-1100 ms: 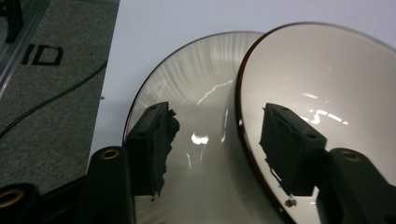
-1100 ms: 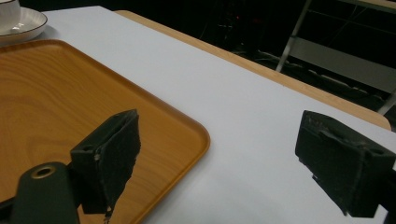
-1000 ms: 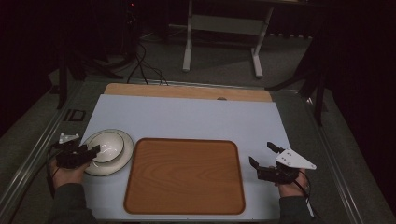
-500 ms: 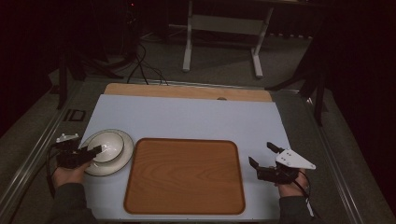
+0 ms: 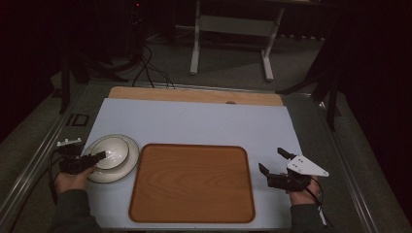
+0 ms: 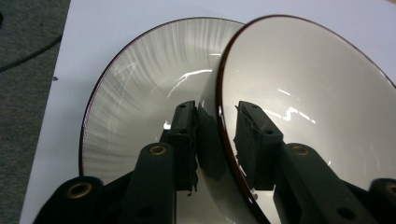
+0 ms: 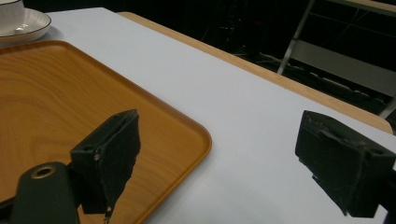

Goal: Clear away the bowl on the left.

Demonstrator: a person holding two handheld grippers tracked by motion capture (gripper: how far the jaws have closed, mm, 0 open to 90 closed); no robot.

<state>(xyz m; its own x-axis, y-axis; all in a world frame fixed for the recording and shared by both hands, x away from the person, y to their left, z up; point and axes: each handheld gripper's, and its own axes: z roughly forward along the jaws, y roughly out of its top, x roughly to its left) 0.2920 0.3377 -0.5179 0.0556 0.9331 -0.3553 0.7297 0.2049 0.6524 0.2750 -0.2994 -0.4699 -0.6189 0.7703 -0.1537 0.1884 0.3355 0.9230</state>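
Note:
A white bowl [image 5: 114,149] with a dark rim stands on a white plate [image 5: 108,175] at the table's left. My left gripper [image 5: 99,156] reaches over the bowl's near edge. In the left gripper view its jaws have just been closing and straddle the rim of the bowl [image 6: 317,93], one pad outside over the plate [image 6: 140,93], one pad inside, with a thin gap still showing. My left gripper [image 6: 227,128] counts as open. My right gripper [image 5: 270,160] rests open on the table, right of the wooden tray [image 5: 192,182], with nothing between the jaws of my right gripper [image 7: 215,144].
The tray [image 7: 56,93] is bare and lies mid-table on the pale blue mat [image 5: 204,124]. A wooden strip [image 5: 194,95] runs along the far edge. Behind the table stand a white frame [image 5: 231,29] and cables [image 5: 145,68] on the floor.
The left gripper's jaws have drawn together around the bowl's rim. Both hands have kept their places, and the right gripper is unchanged.

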